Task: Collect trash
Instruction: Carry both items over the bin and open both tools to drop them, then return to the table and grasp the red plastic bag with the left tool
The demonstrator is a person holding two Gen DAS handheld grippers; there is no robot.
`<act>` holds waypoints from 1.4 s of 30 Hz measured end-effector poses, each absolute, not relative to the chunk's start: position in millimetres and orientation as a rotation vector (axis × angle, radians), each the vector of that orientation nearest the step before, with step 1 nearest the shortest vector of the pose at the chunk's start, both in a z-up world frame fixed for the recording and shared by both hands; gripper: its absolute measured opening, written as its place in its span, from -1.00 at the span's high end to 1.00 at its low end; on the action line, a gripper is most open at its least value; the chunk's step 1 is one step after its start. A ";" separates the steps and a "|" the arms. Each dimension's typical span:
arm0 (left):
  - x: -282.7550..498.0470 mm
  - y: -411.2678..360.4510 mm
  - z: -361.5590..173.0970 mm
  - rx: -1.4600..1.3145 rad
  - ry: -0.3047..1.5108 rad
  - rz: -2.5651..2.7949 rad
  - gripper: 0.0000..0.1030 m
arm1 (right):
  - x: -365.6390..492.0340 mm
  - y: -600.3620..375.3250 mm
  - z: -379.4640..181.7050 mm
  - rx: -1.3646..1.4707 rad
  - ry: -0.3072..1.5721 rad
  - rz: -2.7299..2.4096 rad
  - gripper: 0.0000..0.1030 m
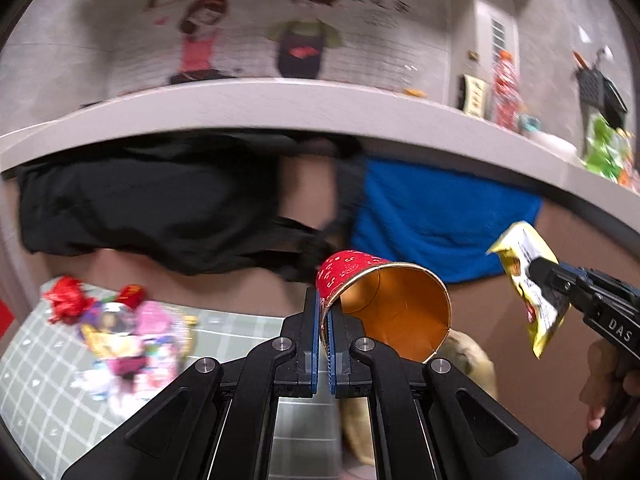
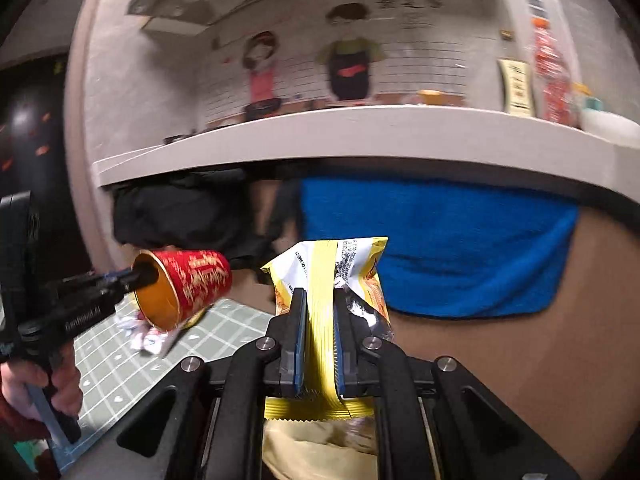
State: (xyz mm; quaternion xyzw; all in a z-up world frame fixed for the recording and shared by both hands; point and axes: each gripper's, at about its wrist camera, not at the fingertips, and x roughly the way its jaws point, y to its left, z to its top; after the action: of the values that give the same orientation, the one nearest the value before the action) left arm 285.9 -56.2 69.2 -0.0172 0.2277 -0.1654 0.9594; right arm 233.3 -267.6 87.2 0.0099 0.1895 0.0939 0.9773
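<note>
Grey shelf (image 1: 280, 100) runs across the left wrist view, with a cartoon wall picture (image 1: 256, 32) above it and a black cloth (image 1: 152, 200) and a blue towel (image 1: 440, 216) hanging below its edge. Lower left, a green checked mat (image 1: 48, 400) carries a blurred heap of wrappers (image 1: 116, 332). Left hand-held gripper (image 1: 323, 312): clamped on the rim of a red paper cup (image 1: 384, 304), one finger inside and one outside — the cup lies on its side in the air, gold lining facing the camera. At the right edge the right hand-held gripper (image 1: 536, 280) pinches a yellow snack bag (image 1: 528, 284), well apart from the cup.

Right wrist view: same shelf (image 2: 360, 132), wall picture (image 2: 312, 64), black cloth (image 2: 180, 216) and blue towel (image 2: 460, 248). Right hand-held gripper (image 2: 320, 320) is closed on the yellow snack bag (image 2: 320, 272), the crumpled foil squeezed between the blue pads (image 2: 299, 340), its opened top standing up past the fingertips. At left a hand (image 2: 36, 392) holds the left hand-held gripper (image 2: 138, 274), which grips the red paper cup (image 2: 188, 284) by the rim above the green checked mat (image 2: 132, 368); some white wrappers (image 2: 148, 336) lie on the mat below the cup.
</note>
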 end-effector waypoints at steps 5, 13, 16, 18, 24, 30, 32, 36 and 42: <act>304.6 -90.8 49.5 -0.050 0.535 -0.423 0.94 | 230.2 -300.4 70.6 0.056 0.409 0.116 0.79; 329.5 -119.4 22.9 -0.071 0.649 -0.487 0.94 | 246.5 -325.6 47.6 0.112 0.458 0.069 0.79; 340.1 -121.0 13.8 -0.096 0.687 -0.511 0.91 | 255.3 -327.8 42.3 0.133 0.478 0.078 0.76; 350.8 -123.8 6.4 -0.119 0.707 -0.574 0.69 | 260.5 -330.3 36.9 0.152 0.476 0.105 0.64; 373.9 -108.4 -14.9 -0.133 0.812 -0.549 0.08 | 284.3 -333.7 3.7 0.190 0.591 0.113 0.31; 373.9 -59.6 -7.7 -0.174 0.763 -0.446 0.09 | 275.3 -316.7 13.2 0.111 0.563 0.031 0.31; 369.4 -38.1 -1.5 -0.168 0.716 -0.403 0.09 | 274.9 -307.7 21.4 0.106 0.552 0.042 0.31; 365.0 13.6 9.3 -0.183 0.657 -0.330 0.09 | 278.1 -275.7 38.5 0.102 0.530 0.084 0.31; 375.9 130.6 14.1 -0.269 0.597 -0.192 0.09 | 284.1 -201.0 60.2 0.055 0.467 0.200 0.31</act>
State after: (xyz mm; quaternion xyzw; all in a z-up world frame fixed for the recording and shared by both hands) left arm 375.9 130.6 14.1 -0.1321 0.2926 -0.0943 0.9424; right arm 284.1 -201.0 60.2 0.0273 0.2311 0.0992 0.9675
